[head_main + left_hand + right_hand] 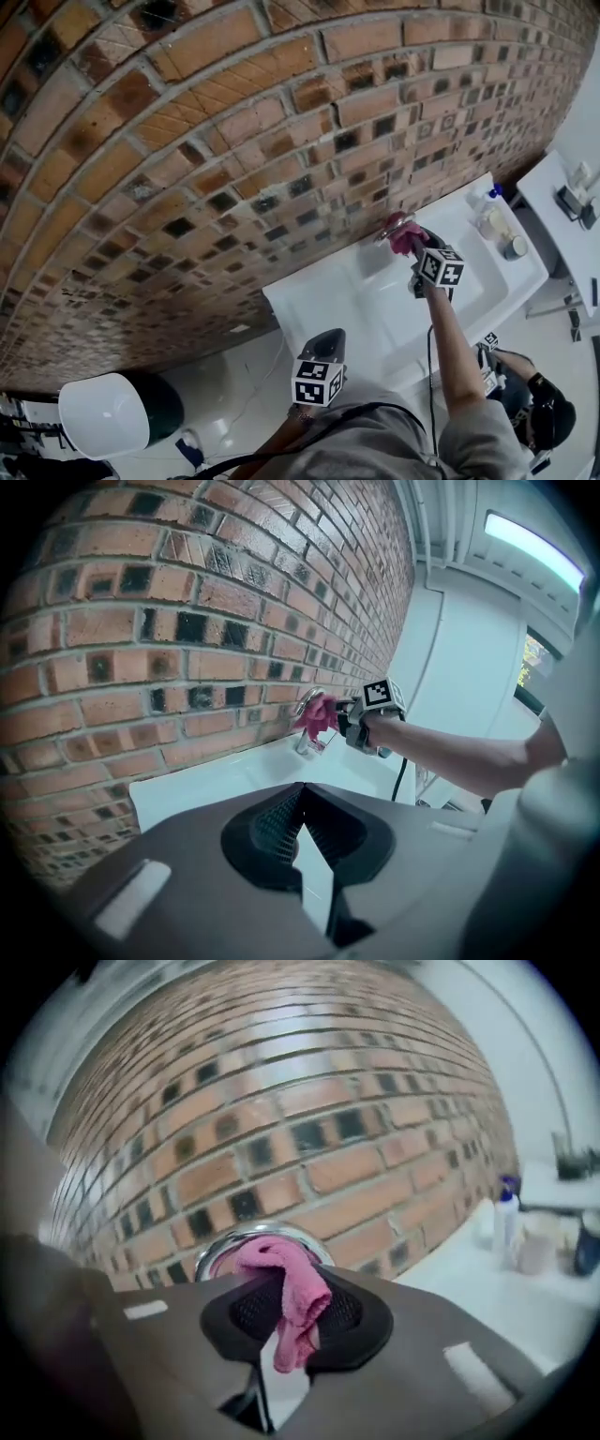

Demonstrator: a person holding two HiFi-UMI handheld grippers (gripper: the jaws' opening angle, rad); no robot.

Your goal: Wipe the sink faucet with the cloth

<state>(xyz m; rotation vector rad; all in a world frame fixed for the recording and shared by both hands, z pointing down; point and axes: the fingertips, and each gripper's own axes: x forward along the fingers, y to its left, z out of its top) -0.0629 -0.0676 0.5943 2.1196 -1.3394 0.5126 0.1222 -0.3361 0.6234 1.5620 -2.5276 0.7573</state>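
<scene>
A chrome faucet (392, 228) rises at the back of the white sink (349, 302), against the brick wall. My right gripper (412, 246) is shut on a pink cloth (406, 238) and holds it against the faucet. In the right gripper view the cloth (286, 1288) hangs between the jaws, and the faucet's rounded chrome top (221, 1249) shows just behind it. The left gripper view shows the faucet (305, 741), the cloth (317, 714) and my right gripper (341, 716) from the side. My left gripper (326, 341) is held back near the sink's front left, with its jaws (302, 794) shut and nothing between them.
A bottle (489, 221) and a cup (514, 247) stand on the sink's right end, along with a blue-capped bottle (506, 1215). A white shelf (570, 217) stands further right. A white round bin (98, 414) sits at the lower left. Another person (527, 405) crouches at the lower right.
</scene>
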